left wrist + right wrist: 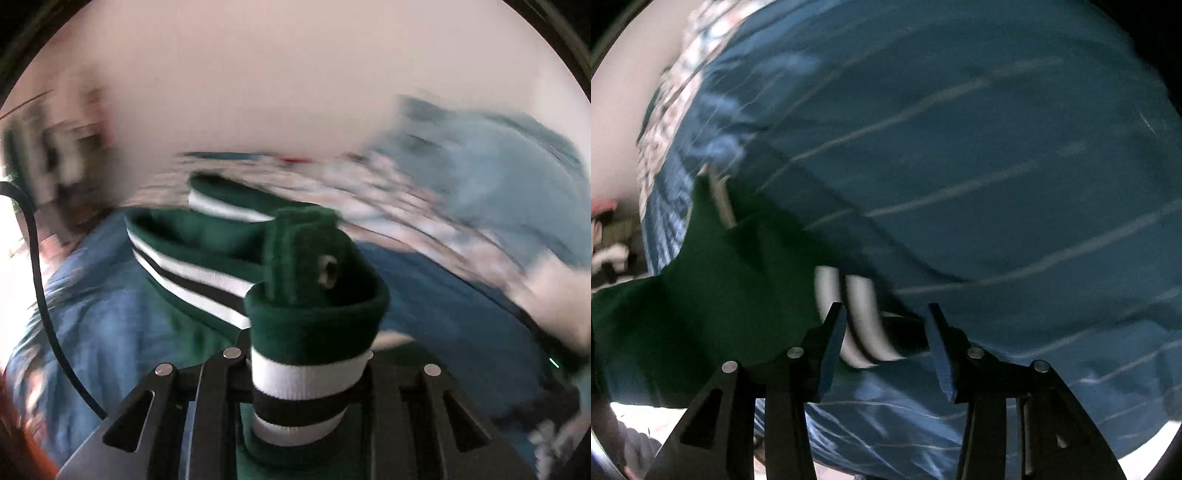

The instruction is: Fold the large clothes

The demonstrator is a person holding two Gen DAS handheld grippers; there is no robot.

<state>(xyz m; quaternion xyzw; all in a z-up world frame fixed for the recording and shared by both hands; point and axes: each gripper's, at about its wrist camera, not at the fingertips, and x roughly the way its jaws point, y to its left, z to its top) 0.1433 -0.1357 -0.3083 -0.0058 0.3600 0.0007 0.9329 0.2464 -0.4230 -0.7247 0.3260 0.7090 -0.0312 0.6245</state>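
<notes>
The left gripper pinches the striped ribbed hem of the green jacket, whose cloth bunches over and beyond its jaws, while the right gripper stands spread, a white-striped cuff lying loose between its fingers on the blue bedsheet.

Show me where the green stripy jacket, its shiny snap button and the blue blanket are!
green jacket [314,328]: left wrist view, on the folded green band.
snap button [328,273]: left wrist view, on the metal ring.
blue blanket [979,166]: right wrist view, on a bare striped part.
</notes>
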